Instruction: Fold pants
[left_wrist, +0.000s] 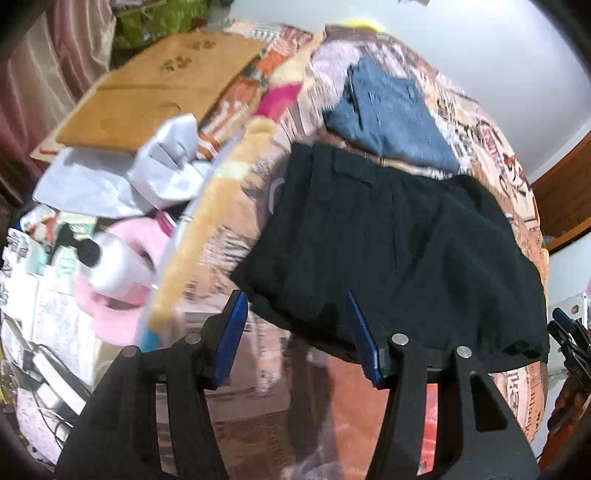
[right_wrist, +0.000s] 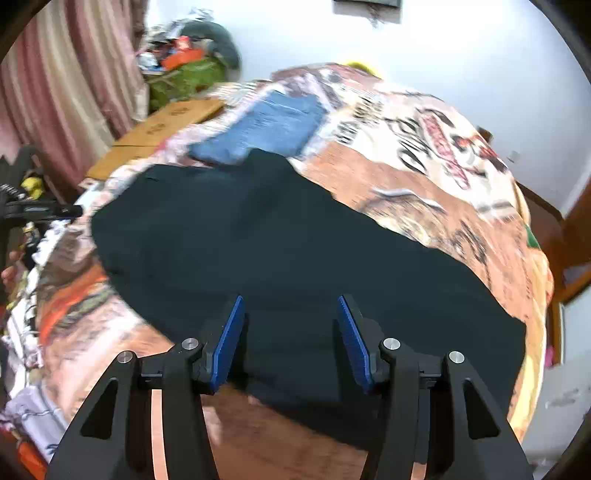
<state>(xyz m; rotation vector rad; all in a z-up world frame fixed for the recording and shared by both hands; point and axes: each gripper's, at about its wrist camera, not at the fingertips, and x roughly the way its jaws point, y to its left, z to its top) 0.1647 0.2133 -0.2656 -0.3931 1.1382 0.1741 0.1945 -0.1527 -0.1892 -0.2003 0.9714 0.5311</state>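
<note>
The black pants (right_wrist: 280, 251) lie spread flat on the patterned bed cover (right_wrist: 436, 206), already doubled over by the look of them, with a folded pair of jeans (right_wrist: 266, 129) resting just beyond their far edge. Both sets of tongs stand spread with nothing pinched: the left tongs (left_wrist: 295, 332) hang over the near left corner of the pants, the right tongs (right_wrist: 291, 332) over the near hem. This reads as the pause between folds, with the cloth let go and lying free. The frames are smeared, so how many layers lie there is hard to say. The next move calls for each set to take hold of a near corner and carry it across evenly toward the far edge.
</note>
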